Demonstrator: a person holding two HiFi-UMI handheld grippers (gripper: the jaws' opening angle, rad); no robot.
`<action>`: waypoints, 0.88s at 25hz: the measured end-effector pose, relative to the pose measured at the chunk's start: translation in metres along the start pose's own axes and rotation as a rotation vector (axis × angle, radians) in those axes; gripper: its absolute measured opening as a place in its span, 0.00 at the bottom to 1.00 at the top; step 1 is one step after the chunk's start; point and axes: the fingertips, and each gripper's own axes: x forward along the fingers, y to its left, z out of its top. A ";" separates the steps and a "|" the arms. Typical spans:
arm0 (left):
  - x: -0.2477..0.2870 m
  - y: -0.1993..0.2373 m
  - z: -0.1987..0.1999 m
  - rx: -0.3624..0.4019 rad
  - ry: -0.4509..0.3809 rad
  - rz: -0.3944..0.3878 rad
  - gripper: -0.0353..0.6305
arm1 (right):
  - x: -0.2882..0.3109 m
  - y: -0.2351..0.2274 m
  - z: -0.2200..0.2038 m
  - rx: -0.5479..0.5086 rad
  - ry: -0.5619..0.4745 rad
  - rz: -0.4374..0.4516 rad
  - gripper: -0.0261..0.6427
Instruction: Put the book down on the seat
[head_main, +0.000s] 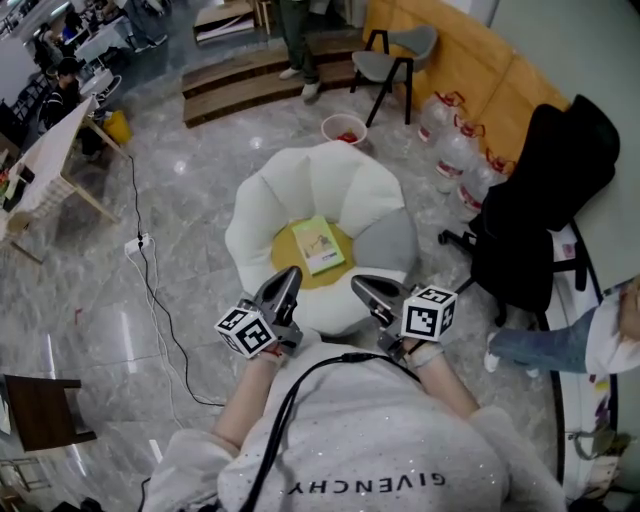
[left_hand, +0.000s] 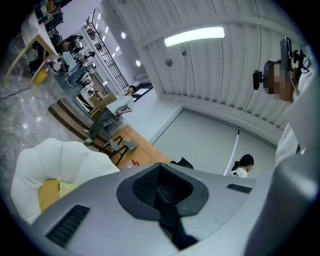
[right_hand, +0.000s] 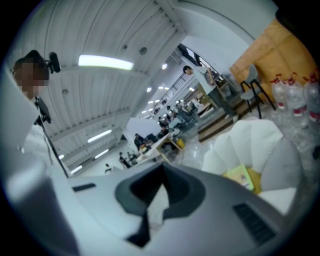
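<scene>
My left claw (head_main: 289, 274) and right claw (head_main: 360, 285) are both pressed together, empty. Thin pale-green book (head_main: 318, 244) lies flat on the round yellow seat cushion (head_main: 283, 250) just ahead of them. Risk: if I bump the soft seat, the book could slide off.
</scene>
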 end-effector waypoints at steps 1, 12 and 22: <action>-0.001 0.000 0.001 0.002 0.001 0.002 0.09 | 0.000 0.000 0.000 0.003 -0.002 0.000 0.06; -0.017 0.000 0.005 0.015 0.013 0.028 0.09 | 0.006 0.007 -0.006 0.019 -0.007 0.008 0.06; -0.027 -0.003 -0.011 -0.017 0.059 0.042 0.09 | 0.002 0.008 -0.010 0.048 0.010 -0.006 0.06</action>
